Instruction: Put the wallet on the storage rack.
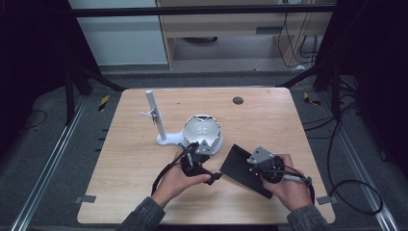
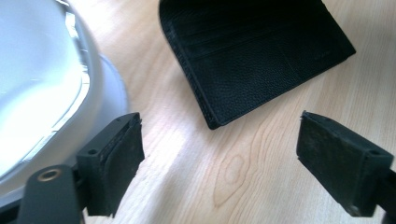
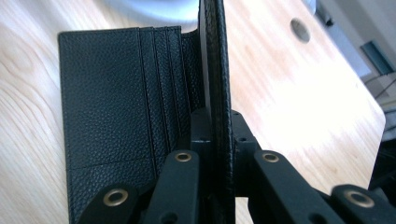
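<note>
A black leather wallet [image 1: 236,166] lies opened on the wooden table [image 1: 144,168], card slots facing up [image 3: 112,102]. My right gripper [image 1: 253,166] is shut on one flap of it; in the right gripper view that flap [image 3: 217,70] stands upright on edge between the pads of the right gripper [image 3: 217,133]. My left gripper [image 1: 204,164] is open just left of the wallet, beside a white bowl-shaped dome [image 1: 203,131]. In the left gripper view the wide gap of the left gripper [image 2: 219,154] holds nothing, and the wallet [image 2: 261,60] lies ahead of the fingertips.
The white dome [image 2: 42,84] sits close to my left jaw. A white stand with an upright post [image 1: 154,115] rises left of the dome. A small dark round hole [image 1: 237,100] marks the far part of the table. Cables trail off the right side.
</note>
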Demonstrator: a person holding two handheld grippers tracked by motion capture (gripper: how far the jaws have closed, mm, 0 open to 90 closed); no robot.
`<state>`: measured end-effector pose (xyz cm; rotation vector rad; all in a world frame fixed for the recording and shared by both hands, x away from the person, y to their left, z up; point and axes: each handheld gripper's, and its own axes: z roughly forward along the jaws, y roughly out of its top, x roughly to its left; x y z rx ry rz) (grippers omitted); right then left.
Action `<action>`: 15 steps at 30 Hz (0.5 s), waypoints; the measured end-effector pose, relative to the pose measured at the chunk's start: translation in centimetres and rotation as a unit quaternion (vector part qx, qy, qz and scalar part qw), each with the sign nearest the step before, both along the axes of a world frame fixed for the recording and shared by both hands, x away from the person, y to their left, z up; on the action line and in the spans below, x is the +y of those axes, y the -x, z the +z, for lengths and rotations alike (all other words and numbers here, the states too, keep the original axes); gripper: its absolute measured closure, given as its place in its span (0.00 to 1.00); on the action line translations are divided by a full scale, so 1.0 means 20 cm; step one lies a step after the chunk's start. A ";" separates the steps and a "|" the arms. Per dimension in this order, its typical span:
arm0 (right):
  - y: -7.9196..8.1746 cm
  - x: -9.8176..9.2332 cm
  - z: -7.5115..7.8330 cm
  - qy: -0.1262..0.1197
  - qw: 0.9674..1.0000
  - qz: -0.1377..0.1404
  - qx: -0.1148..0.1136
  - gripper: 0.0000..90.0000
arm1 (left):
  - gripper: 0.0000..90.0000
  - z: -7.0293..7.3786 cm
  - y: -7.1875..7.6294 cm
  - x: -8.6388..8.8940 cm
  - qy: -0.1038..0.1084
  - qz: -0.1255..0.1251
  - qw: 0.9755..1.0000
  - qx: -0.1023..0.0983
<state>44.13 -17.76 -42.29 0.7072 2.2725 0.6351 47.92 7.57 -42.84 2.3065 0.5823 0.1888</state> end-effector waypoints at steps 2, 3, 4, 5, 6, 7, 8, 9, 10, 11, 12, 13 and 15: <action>0.01 -0.02 0.02 -0.024 1.000 0.005 -0.009 0.94 | 0.14 0.04 0.00 0.02 -0.008 0.000 1.000 -0.001; 0.02 -0.03 0.04 -0.032 0.999 0.008 -0.014 0.94 | 0.13 0.05 0.01 0.03 -0.009 0.002 1.000 0.000; 0.02 -0.04 0.05 -0.042 0.999 0.012 -0.020 0.94 | 0.11 0.06 0.01 0.04 -0.014 -0.001 1.000 0.001; 0.03 -0.05 0.06 -0.051 0.998 0.015 -0.026 0.94 | 0.11 0.07 0.01 0.04 -0.018 0.000 1.000 0.000; 0.03 -0.05 0.06 -0.058 0.998 0.016 -0.030 0.94 | 0.11 0.09 0.01 0.05 -0.026 0.001 1.000 -0.004; 0.04 -0.06 0.07 -0.068 0.997 0.018 -0.036 0.94 | 0.11 0.11 0.01 0.05 -0.027 0.000 1.000 -0.006; 0.05 -0.06 0.08 -0.073 0.996 0.022 -0.043 0.94 | 0.11 0.12 0.01 0.06 -0.025 0.001 1.000 -0.009; 0.05 -0.06 0.09 -0.079 0.995 0.025 -0.047 0.94 | 0.11 0.14 0.00 0.07 -0.023 0.001 1.000 -0.012; 0.06 -0.06 0.10 -0.085 0.995 0.028 -0.051 0.94 | 0.11 0.15 0.00 0.07 -0.020 0.002 1.000 -0.016; 0.06 -0.06 0.10 -0.088 0.994 0.031 -0.056 0.94 | 0.11 0.17 0.00 0.07 -0.016 0.003 1.000 -0.020; 0.07 -0.06 0.11 -0.093 0.993 0.033 -0.059 0.94 | 0.11 0.17 0.00 0.07 -0.016 0.003 1.000 -0.020; 0.07 -0.06 0.12 -0.096 0.993 0.035 -0.062 0.94 | 0.11 0.18 0.01 0.07 -0.015 0.003 1.000 -0.025; 0.08 -0.05 0.13 -0.103 0.992 0.038 -0.067 0.94 | 0.11 0.19 0.01 0.07 -0.010 0.002 1.000 -0.026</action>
